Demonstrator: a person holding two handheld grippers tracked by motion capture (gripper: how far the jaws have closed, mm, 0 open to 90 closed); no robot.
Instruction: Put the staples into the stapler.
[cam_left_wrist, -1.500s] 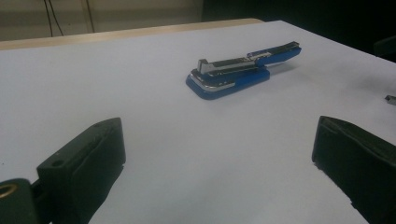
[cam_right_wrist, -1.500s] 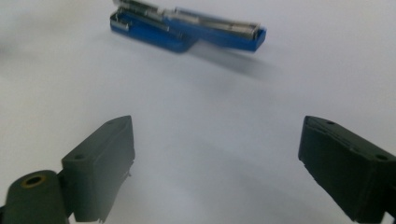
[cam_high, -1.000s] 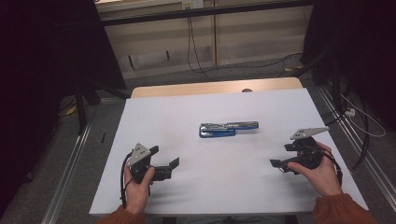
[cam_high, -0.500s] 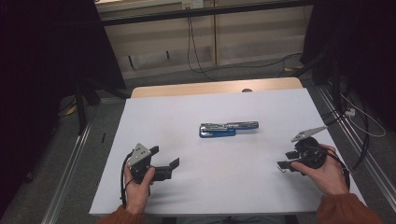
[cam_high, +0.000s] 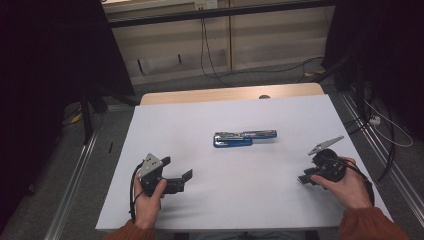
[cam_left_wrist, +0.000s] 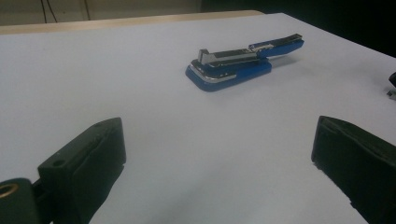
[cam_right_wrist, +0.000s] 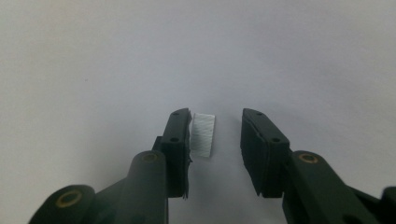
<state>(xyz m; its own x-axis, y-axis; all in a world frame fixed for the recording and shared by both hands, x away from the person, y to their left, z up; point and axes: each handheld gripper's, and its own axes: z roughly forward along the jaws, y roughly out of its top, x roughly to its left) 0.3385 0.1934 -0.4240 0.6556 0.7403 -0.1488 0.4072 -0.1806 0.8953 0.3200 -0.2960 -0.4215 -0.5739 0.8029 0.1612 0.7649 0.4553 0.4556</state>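
Right gripper view: right gripper (cam_right_wrist: 215, 135) has been closing around a staple strip (cam_right_wrist: 203, 135), one jaw touching, not yet pinched. Stapler (cam_high: 244, 138) lies opened, unloaded, well left of it.

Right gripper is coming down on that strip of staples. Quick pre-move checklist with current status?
1. Staple strip between the right gripper jaws: ok, it lies on the table in the gap.
2. Grip made: not ok. The jaws have just been closing, but one pad is at the strip's edge and the other stands apart from it.
3. Strip centred in the gap: not ok, it sits against one jaw.
4. Stapler ready to load: ok, it lies opened out mid-table, apart from both grippers.
5. Left gripper free: ok, jaws wide open, nothing between them, facing the stapler.
6. Strip intact: cannot tell, too small to judge.
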